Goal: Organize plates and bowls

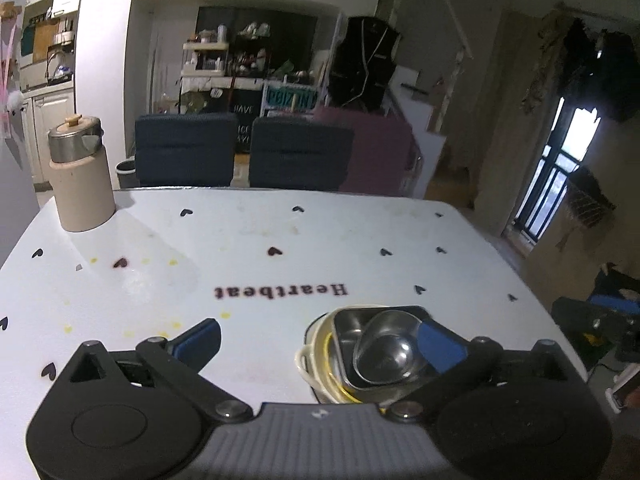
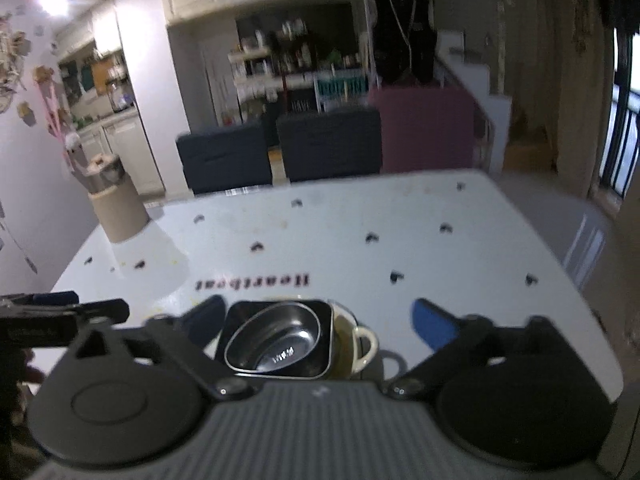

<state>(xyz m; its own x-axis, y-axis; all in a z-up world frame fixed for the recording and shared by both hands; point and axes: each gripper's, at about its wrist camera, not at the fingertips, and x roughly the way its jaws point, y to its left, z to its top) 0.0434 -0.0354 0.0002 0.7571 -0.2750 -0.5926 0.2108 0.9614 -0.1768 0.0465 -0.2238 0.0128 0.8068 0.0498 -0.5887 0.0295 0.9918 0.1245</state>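
Both claws, left claw (image 1: 318, 338) and right claw (image 2: 320, 320), spread wide and empty over nested steel bowls (image 2: 276, 342) on white heart-print worktop (image 1: 280, 232)

A white worktop (image 1: 280, 232) printed with small dark hearts and the word "Heartbeat" (image 1: 280, 291) is seen. A beige canister (image 1: 82, 184) with a metal lid is stood at its far left corner. Beyond, two dark chairs (image 1: 186, 148) and what may be a purple cloth-covered cabinet (image 1: 380, 152) are seen.
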